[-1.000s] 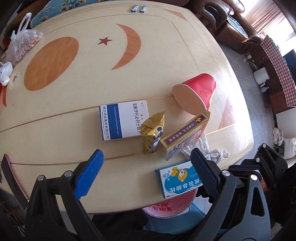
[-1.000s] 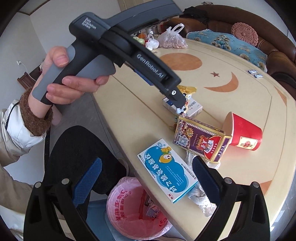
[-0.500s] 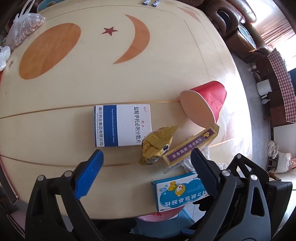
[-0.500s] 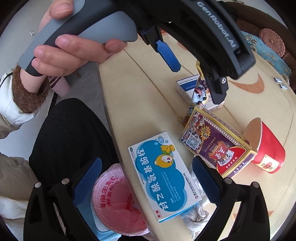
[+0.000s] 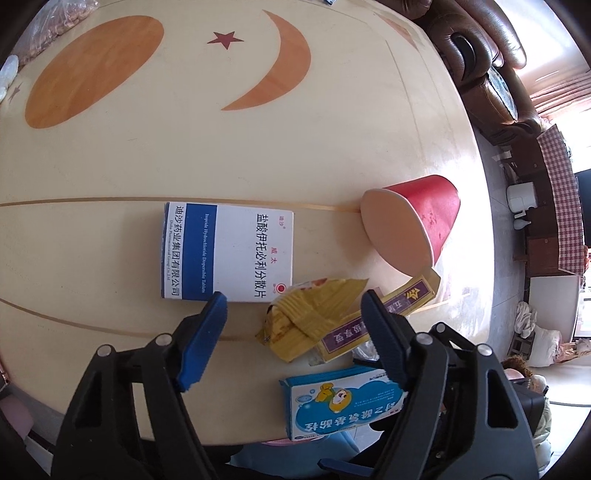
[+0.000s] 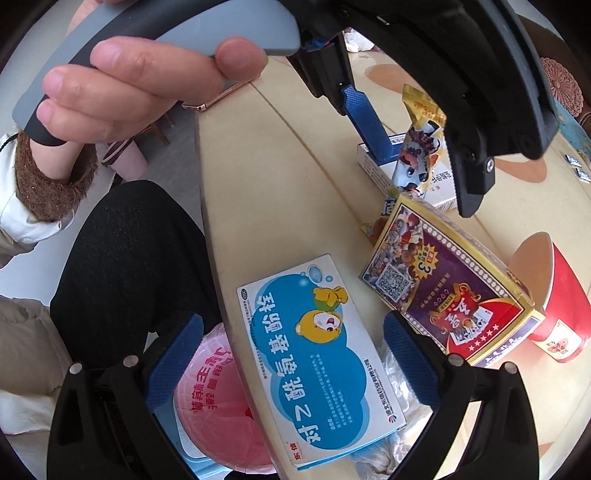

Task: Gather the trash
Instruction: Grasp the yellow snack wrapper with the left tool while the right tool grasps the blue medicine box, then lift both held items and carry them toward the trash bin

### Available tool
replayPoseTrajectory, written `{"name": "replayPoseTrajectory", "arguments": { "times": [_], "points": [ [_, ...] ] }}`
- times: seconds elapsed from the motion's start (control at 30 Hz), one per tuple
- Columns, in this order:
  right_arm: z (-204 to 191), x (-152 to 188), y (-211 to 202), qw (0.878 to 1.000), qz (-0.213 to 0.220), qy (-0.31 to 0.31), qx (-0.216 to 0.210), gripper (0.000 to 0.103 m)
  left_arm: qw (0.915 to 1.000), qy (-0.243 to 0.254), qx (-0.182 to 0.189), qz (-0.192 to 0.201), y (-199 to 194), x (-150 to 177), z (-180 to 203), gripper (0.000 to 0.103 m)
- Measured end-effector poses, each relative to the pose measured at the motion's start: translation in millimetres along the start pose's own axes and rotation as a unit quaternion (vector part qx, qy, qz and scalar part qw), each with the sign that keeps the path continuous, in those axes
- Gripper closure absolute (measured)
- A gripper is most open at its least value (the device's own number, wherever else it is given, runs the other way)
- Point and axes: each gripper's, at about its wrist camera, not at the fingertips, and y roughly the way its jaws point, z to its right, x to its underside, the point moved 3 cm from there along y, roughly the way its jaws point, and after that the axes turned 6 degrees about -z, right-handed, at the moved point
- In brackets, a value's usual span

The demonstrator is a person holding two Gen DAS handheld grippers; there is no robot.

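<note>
My left gripper point(image 5: 295, 317) is open, its blue pads either side of a crumpled yellow snack wrapper point(image 5: 314, 317) on the table; the wrapper point(image 6: 419, 155) and gripper point(image 6: 410, 147) also show in the right wrist view. Beside it lie a white and blue medicine box point(image 5: 227, 251), a purple and gold card box point(image 5: 373, 321) and a tipped red paper cup point(image 5: 413, 221). My right gripper point(image 6: 291, 354) is open, low over a blue cartoon medicine box point(image 6: 314, 354) at the table's near edge. A bin with a pink bag point(image 6: 218, 413) stands below the edge.
The cream table point(image 5: 184, 147) has orange moon and star inlays. A crumpled clear plastic bag point(image 6: 391, 446) lies under the blue box. A bag of nuts point(image 5: 55, 18) sits far left. Brown sofas point(image 5: 476, 48) stand beyond. The person's lap point(image 6: 129, 266) is by the table edge.
My left gripper has moved forward and down until its pads flank the yellow wrapper. My right gripper has moved closer to the blue cartoon box.
</note>
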Motion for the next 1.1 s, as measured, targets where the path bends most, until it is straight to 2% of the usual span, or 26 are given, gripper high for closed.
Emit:
{"name": "replayPoseTrajectory", "arguments": {
  "times": [0.07,0.13,0.23,0.33,0.4,0.6,0.67,0.9,1.1],
  "points": [
    [-0.6,-0.1,3.8,1.000,0.000,-0.001,0.003,0.010,1.0000,-0.002,0.004,-0.002,1.9,-0.8,2.5,0.039],
    [0.7,0.1,9.2,1.000,-0.004,0.003,0.000,0.023,1.0000,-0.008,-0.002,0.000,3.5,-2.0,2.6,0.044],
    [1.0,3.5,17.4,1.000,-0.008,0.006,0.011,0.030,0.9998,-0.015,0.007,-0.005,5.4,-2.4,3.0,0.056],
    [0.3,5.0,17.8,1.000,-0.001,0.015,0.013,0.030,0.9998,-0.019,0.001,-0.005,5.2,-1.9,3.0,0.058],
    [3.3,7.4,16.1,1.000,0.004,0.019,0.022,0.030,0.9998,-0.019,0.000,-0.005,3.9,-1.4,2.9,0.068],
    [1.1,14.8,7.8,0.999,0.016,0.027,0.033,0.033,0.9997,-0.025,0.000,-0.006,2.2,0.8,-0.7,0.075],
    [-2.6,15.7,3.2,0.999,0.021,0.028,0.037,0.034,0.9997,-0.026,0.002,-0.006,0.9,1.9,-2.0,0.080],
    [2.2,10.6,-8.8,0.997,0.044,0.049,0.044,0.035,0.9993,-0.033,0.015,0.001,-7.9,4.7,-7.4,0.081],
    [2.7,12.2,-19.8,0.995,0.055,0.059,0.050,0.035,0.9994,-0.031,0.011,0.012,-18.2,7.5,-9.4,0.081]
  ]
}}
